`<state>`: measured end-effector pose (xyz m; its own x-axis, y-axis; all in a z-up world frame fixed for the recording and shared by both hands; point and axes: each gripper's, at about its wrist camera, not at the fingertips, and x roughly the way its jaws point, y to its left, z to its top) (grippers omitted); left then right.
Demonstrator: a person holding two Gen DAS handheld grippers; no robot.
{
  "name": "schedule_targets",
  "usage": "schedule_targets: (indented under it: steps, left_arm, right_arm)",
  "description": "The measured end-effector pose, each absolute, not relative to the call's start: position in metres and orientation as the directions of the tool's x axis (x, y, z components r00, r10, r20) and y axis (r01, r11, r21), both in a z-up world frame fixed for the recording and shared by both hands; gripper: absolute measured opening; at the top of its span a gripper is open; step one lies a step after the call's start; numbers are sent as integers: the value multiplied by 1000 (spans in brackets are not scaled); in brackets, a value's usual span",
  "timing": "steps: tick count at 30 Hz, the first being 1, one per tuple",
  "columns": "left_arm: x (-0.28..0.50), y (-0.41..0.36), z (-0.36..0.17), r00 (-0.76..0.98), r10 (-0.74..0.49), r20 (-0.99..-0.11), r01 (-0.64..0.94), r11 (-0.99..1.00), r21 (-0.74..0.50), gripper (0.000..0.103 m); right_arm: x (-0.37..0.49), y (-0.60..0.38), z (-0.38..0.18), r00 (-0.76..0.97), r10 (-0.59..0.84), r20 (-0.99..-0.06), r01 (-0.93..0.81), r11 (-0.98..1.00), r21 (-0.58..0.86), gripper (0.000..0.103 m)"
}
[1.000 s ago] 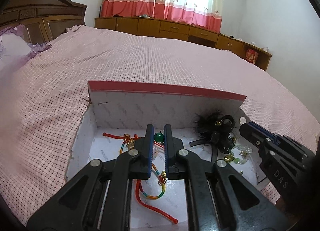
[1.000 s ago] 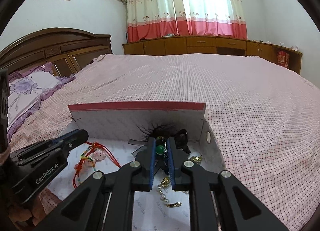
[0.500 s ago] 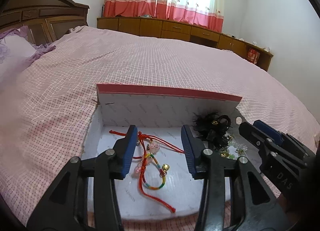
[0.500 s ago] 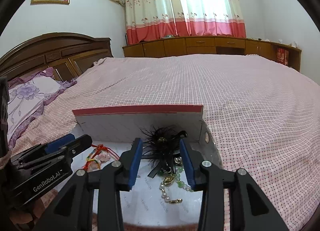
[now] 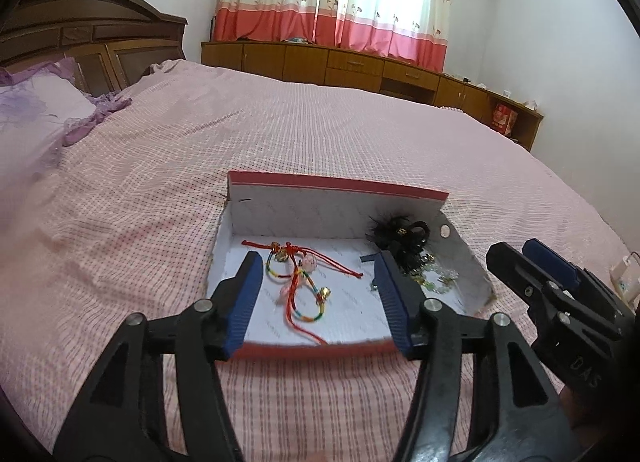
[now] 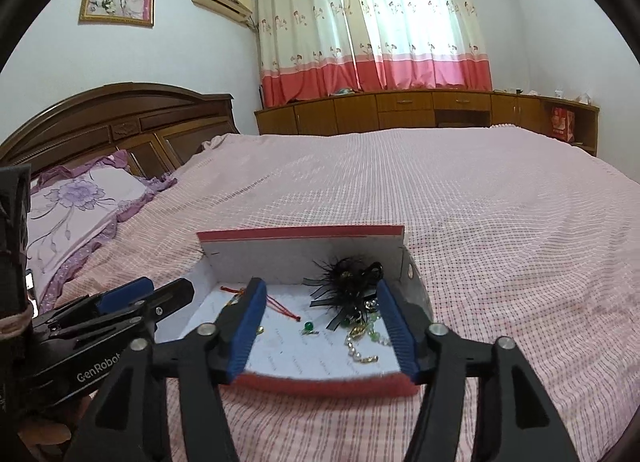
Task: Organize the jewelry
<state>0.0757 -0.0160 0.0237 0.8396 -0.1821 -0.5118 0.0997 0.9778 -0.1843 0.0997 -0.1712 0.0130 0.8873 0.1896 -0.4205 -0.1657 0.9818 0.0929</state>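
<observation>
Your left gripper (image 5: 318,294) and right gripper (image 6: 322,320) hang above the near edge of a shallow red-rimmed box (image 5: 340,185) on a pink checked bed (image 5: 320,130), each pair of blue-padded fingers (image 5: 244,298) standing apart with nothing between them, having just been opening. Inside the box, on its white floor, a red cord bracelet (image 5: 298,282) with coloured beads and small bells lies on the left half. On the right half a black feathered hair clip (image 6: 352,282) sits in the far corner against the back wall, with a pearl and green bead strand (image 6: 366,342) just in front of it and a loose green bead (image 6: 308,326) nearer the middle. Beyond the box the bedspread runs to a purple floral pillow (image 6: 80,202) and a dark wooden headboard (image 6: 120,122). A low wooden cabinet (image 6: 420,110) lines the far wall under pink and cream curtains (image 6: 372,30).
</observation>
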Motion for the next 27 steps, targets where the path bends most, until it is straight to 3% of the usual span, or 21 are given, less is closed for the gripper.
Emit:
schedule_targets:
  steps: [10,27]
  left_arm:
    - [39,-12,34,854,-147,-499,73,984,-165,61]
    - [12,-14,34,861,-134,-491,61,985,-162,61]
  right_arm:
    - [54,-173,23,900,171,-401,-142,985,101,70]
    - [21,-177,19,902,166,-399,-134,985,109,71]
